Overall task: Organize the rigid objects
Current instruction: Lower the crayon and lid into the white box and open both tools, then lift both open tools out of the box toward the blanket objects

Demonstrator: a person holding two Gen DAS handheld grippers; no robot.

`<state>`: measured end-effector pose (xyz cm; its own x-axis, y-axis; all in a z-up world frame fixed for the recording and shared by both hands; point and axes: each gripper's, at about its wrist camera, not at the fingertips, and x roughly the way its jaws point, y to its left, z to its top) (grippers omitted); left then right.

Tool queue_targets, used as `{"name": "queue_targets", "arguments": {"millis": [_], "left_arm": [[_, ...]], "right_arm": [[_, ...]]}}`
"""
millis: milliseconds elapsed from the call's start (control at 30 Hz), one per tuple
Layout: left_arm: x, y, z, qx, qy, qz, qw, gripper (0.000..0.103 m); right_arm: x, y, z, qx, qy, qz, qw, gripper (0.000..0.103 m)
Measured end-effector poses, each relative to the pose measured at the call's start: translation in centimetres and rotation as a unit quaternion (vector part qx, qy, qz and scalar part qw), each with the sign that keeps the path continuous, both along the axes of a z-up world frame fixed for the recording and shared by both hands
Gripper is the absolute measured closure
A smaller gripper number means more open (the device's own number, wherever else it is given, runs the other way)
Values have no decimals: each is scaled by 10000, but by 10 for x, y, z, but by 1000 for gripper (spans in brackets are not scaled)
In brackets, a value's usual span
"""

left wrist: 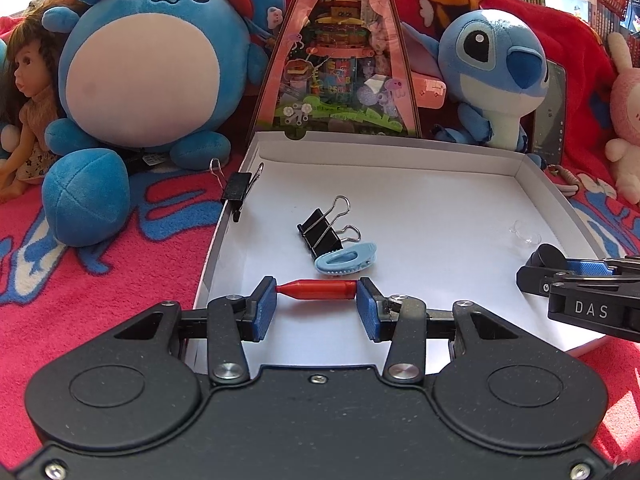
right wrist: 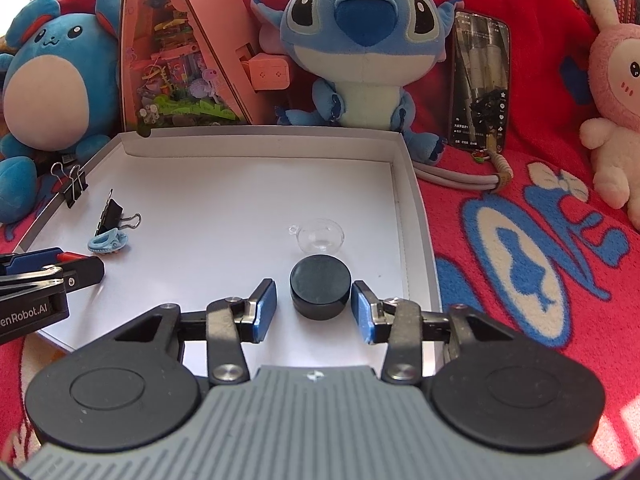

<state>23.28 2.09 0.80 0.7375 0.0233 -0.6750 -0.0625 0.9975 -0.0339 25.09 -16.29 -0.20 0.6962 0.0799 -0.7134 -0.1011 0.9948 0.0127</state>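
Observation:
In the left wrist view my left gripper (left wrist: 316, 300) is shut on a red cone-tipped plastic piece (left wrist: 320, 290), held crosswise just above the floor of the white shallow box (left wrist: 360, 138). A black binder clip (left wrist: 322, 232) and a light blue clip (left wrist: 346, 262) lie just beyond it. In the right wrist view my right gripper (right wrist: 314, 308) is open around a black round puck (right wrist: 320, 286) that rests on the box floor, with a gap at the left pad. A clear plastic half-sphere (right wrist: 320, 234) sits right behind the puck.
Another binder clip (left wrist: 238, 186) is clamped on the box's left rim. Plush toys, a doll (left wrist: 28, 112), a pink triangular display case (left wrist: 340, 52) and a phone (right wrist: 480, 80) crowd the far side. A grey cable (right wrist: 456, 178) lies to the right on the red blanket.

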Motion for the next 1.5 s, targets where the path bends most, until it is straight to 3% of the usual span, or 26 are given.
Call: {"name": "queue_targets", "arguments": {"millis": [167,567,1133,1500], "left_arm": [[0,0,3,-33,-3,17,10000,60],[-20,-2,21,108,-253,-94,9996,25],[-81,-14,54,166,-746,-559,9955,17],[-132,-21,56,182,-869,-935,9917,15]], "right_arm": [[-1,1,0,14,-5,30,10000,39],[-15,-7,9,136,-201,-86,9997,25],[-67,-15,36,131,-742,237,9969,15],[-115,-24,44,231,-1060,423,9932,10]]}}
